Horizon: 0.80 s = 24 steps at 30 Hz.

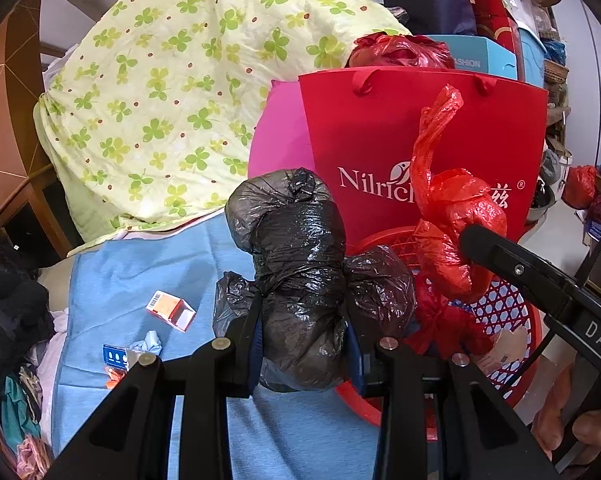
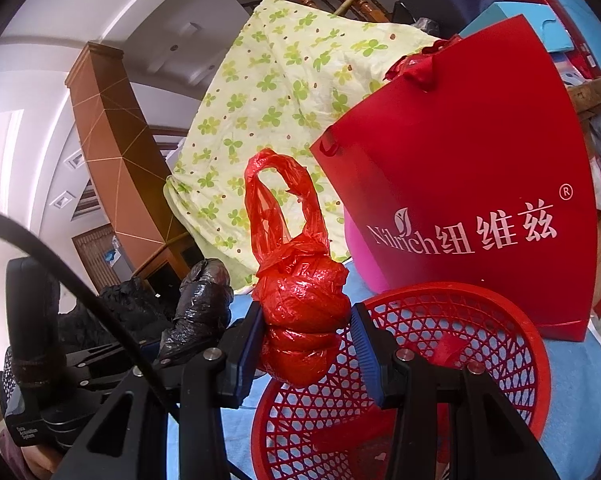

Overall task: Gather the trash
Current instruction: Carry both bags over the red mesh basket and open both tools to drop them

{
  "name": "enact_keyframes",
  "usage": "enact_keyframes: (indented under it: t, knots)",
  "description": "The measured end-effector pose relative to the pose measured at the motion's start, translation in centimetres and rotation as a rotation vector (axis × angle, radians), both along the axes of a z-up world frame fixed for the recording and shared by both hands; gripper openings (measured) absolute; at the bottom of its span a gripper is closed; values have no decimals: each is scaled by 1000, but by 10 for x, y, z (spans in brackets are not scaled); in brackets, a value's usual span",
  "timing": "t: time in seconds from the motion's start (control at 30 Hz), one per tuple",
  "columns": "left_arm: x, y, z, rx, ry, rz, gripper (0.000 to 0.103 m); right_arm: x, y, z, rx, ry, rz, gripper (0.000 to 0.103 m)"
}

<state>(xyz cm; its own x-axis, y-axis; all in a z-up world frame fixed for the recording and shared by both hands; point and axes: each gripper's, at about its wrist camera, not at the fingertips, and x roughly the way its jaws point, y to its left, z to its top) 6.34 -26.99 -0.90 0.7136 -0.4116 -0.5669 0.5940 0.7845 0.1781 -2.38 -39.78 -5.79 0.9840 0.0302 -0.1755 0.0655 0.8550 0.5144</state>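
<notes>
Left wrist view: a blue sheet (image 1: 112, 280) holds a small carton (image 1: 171, 309) and scraps beside a clover quilt (image 1: 172, 92). The left gripper (image 1: 302, 344) clamps a black trash bag (image 1: 300, 264).

Right wrist view: the right gripper (image 2: 306, 336) grips a knotted red bag (image 2: 300, 304) above the red basket (image 2: 516, 344), before a red gift bag (image 2: 460, 152).

Blue sheet (image 1: 112, 280), red basket (image 1: 516, 312), small carton (image 1: 172, 308), red gift bag (image 1: 380, 136)
</notes>
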Motion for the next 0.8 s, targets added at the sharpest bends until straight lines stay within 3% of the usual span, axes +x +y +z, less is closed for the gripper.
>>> enact_keyframes:
  t: [0.8]
  knots:
    - [3,-5,-7,-36,58,-71,37,0,-7,-4,66,28,-50,48]
